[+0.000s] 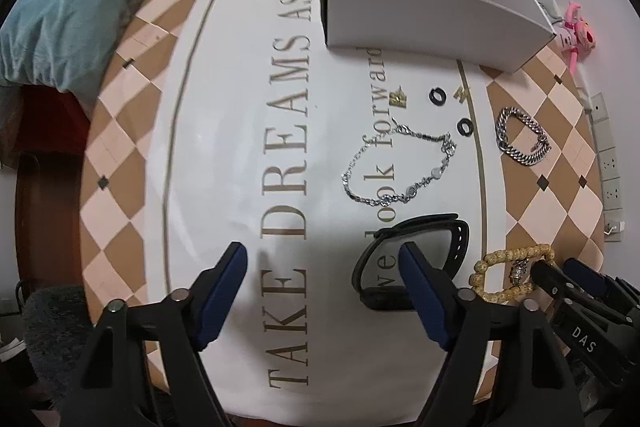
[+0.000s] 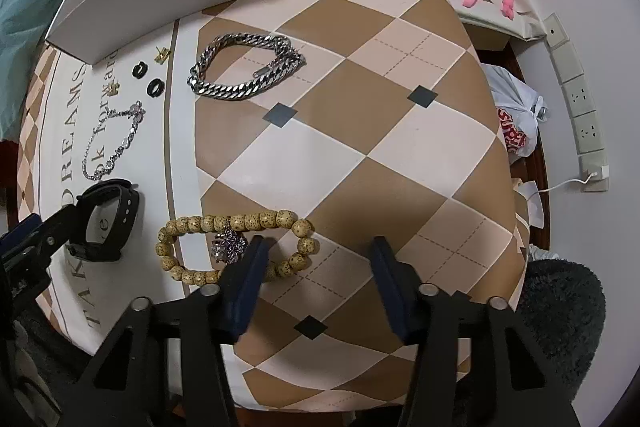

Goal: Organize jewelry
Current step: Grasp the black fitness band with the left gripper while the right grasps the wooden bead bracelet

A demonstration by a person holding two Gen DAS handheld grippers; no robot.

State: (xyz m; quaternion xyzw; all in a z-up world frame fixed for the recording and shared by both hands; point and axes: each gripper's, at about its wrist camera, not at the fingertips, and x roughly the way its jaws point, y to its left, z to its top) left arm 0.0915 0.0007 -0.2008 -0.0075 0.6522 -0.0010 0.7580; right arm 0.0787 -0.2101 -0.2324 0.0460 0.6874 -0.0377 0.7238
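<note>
On table (image 2: 360, 107), bead bracelet (image 2: 236, 247) seemingly touches right claw's (image 2: 316, 255) left finger.

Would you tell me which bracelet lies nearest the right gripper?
The beaded bracelet, of tan wooden beads with a silver charm; the right gripper straddles its end, whereas both chain bracelets lie farther away.

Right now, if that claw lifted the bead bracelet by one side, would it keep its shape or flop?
Probably flop. The bead bracelet is separate round beads on a string, lying in a loose bent loop, so it would likely sag into a dangle. The metal charm may swing and pull one side down. The smooth beads could slip between the pads of the right claw.
</note>
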